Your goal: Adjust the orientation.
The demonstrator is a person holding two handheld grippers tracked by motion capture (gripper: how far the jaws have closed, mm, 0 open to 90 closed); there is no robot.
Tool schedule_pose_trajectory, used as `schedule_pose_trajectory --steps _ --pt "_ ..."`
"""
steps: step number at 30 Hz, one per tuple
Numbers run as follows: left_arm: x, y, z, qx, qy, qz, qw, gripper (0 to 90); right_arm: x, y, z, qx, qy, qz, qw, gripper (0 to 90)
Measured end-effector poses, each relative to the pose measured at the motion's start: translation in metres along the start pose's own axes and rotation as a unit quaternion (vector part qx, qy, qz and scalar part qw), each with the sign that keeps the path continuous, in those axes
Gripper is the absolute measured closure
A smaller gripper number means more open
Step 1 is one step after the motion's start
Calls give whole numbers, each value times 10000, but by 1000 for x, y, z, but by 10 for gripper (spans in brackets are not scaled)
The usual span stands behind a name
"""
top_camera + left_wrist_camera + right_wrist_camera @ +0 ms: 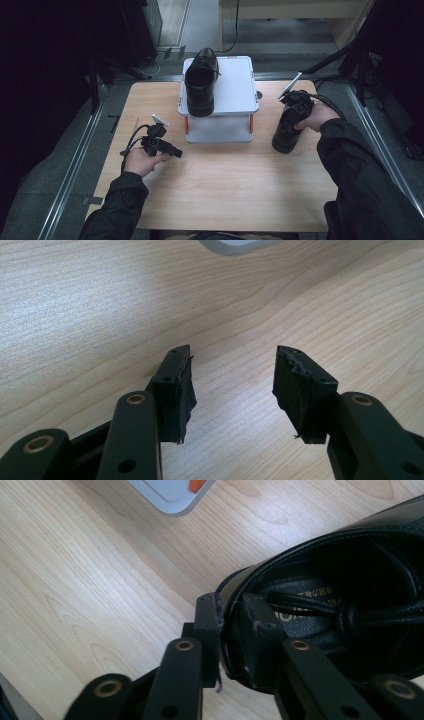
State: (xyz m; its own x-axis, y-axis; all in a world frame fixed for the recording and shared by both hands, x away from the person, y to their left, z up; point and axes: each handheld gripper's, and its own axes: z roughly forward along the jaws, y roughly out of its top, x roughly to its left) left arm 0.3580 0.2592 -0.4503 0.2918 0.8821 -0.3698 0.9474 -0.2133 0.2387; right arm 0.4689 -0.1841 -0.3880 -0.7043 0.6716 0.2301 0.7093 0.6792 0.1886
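Observation:
One black leather shoe [201, 80] lies on the top shelf of a white two-level stand [235, 85] at the back of the wooden table. A second black shoe [286, 132] stands on the table to the right of the stand. My right gripper [295, 107] comes down onto its heel end. In the right gripper view the gripper [231, 605] has one jaw outside and one inside the shoe [380, 517], clamped on the rim of its opening. My left gripper [177, 151] hovers low over the table left of the stand, and its jaws [234, 352] are open with bare wood between them.
The stand's lower shelf has orange posts, and a corner of the stand [170, 495] shows near the right gripper. Bare tabletop [225, 190] stretches across the front. Metal rails run along both sides of the table, with dark equipment and cables beyond the far edge.

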Motion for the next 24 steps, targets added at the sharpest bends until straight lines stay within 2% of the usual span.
schedule_pose_trajectory --steps 3,10,13,17,21,24 --pt "0 0 0 -7 6 -12 10000 499 -2 0 -2 159 36 -8 9999 859" --pt "1 0 0 0 4 -24 10000 502 -8 -9 -6 275 61 6 9996 867" --pt "0 0 0 9 17 4 10000 502 -12 -18 -10 301 75 -18 9995 868" --pt "0 -1 0 6 22 35 10000 503 -16 -29 -13 295 70 -175 9994 868" --pt "0 -1 0 23 24 43 10000 505 -21 -40 -17 359 22 -192 9992 867" --pt "0 -1 0 26 28 48 10000 506 -26 -46 -19 350 51 -112 9993 864"
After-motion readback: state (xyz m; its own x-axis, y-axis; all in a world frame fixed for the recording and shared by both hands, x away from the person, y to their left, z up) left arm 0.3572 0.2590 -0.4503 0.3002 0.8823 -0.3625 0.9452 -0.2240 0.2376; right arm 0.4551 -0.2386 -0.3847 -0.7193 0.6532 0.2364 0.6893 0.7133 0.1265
